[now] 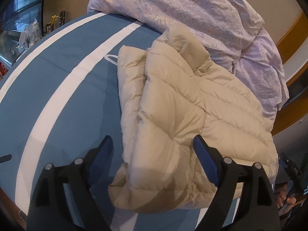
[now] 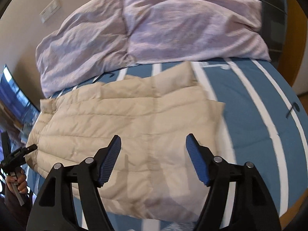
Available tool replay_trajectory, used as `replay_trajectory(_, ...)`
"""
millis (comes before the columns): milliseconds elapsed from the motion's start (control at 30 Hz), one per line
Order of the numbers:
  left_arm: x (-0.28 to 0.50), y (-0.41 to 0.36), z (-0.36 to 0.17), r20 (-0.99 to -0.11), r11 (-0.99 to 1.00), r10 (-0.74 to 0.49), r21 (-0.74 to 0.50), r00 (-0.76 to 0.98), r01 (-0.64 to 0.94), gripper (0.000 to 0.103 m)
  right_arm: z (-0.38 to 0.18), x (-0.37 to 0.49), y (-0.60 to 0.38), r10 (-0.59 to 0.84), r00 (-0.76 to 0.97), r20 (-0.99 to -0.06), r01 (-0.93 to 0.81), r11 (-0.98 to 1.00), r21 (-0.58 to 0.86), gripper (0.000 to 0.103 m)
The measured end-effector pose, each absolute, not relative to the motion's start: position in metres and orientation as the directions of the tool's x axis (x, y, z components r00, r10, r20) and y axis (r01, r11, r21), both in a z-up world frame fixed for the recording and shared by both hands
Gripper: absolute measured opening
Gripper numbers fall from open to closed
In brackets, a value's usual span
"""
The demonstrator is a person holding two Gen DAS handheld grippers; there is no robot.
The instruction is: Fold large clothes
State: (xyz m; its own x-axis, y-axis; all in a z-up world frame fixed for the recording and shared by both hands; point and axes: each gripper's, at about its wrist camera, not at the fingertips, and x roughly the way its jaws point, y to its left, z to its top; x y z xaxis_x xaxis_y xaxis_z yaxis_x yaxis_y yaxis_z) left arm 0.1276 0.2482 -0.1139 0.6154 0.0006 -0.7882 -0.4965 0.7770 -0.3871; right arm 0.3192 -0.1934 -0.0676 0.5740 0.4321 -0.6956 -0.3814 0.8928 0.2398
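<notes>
One beige quilted jacket (image 1: pixel 173 104) lies folded on the bed (image 1: pixel 57 88), which wears a blue cover with white stripes. From the left wrist view two layers of the jacket show, the upper one lapped over the lower, with a narrow strip of the lower layer exposed along the side toward the stripes. One crumpled lilac duvet (image 1: pixel 192 13) is heaped at the far end of the bed, touching the jacket's far edge.

Two grippers are present. The left gripper (image 1: pixel 153 150) has its two blue pads spread wide apart, straddling the near corner of the jacket and gripping nothing. The right gripper (image 2: pixel 153 148) likewise stands with both pads well apart above the jacket (image 2: pixel 125 119), holding nothing.

One wall switch plate (image 2: pixel 51 9) is seen beyond the duvet (image 2: pixel 150 28). One hand (image 2: pixel 19 181) appears at the left edge of the right wrist view, around a gripper handle.
</notes>
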Motion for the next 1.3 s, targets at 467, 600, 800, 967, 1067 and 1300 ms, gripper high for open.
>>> replay_trajectory(467, 0.135, 0.244, -0.116, -0.795, 0.772, 0.007, -0.381, 0.606, -0.508, 0.086, -0.077, 0.289, -0.131, 0.436, 0.605, -0.666, -0.469, 0.871, 0.144, 0.071)
replay_trajectory(600, 0.136, 0.244, -0.119, -0.785, 0.759, -0.008, -0.408, 0.619, -0.508, 0.086, -0.084, 0.282, -0.124, 0.419, 0.632, -0.652, -0.471, 0.876, 0.106, 0.071)
replay_trajectory(800, 0.14, 0.248, -0.126, -0.78, 0.723, -0.026, -0.446, 0.625, -0.527, 0.087, -0.098, 0.281, -0.117, 0.406, 0.64, -0.653, -0.466, 0.88, 0.09, 0.071)
replay_trajectory(967, 0.144, 0.249, -0.127, -0.776, 0.717, -0.013, -0.447, 0.63, -0.535, 0.087, -0.107, 0.283, -0.113, 0.393, 0.633, -0.666, -0.463, 0.883, 0.081, 0.072)
replay_trajectory(1067, 0.147, 0.25, -0.127, -0.772, 0.713, -0.011, -0.451, 0.635, -0.536, 0.086, -0.116, 0.287, -0.111, 0.384, 0.613, -0.69, -0.461, 0.884, 0.082, 0.072)
replay_trajectory(1300, 0.149, 0.25, -0.129, -0.746, 0.696, -0.05, -0.503, 0.664, -0.513, 0.062, -0.126, 0.29, -0.103, 0.36, 0.602, -0.713, -0.457, 0.887, 0.063, 0.073)
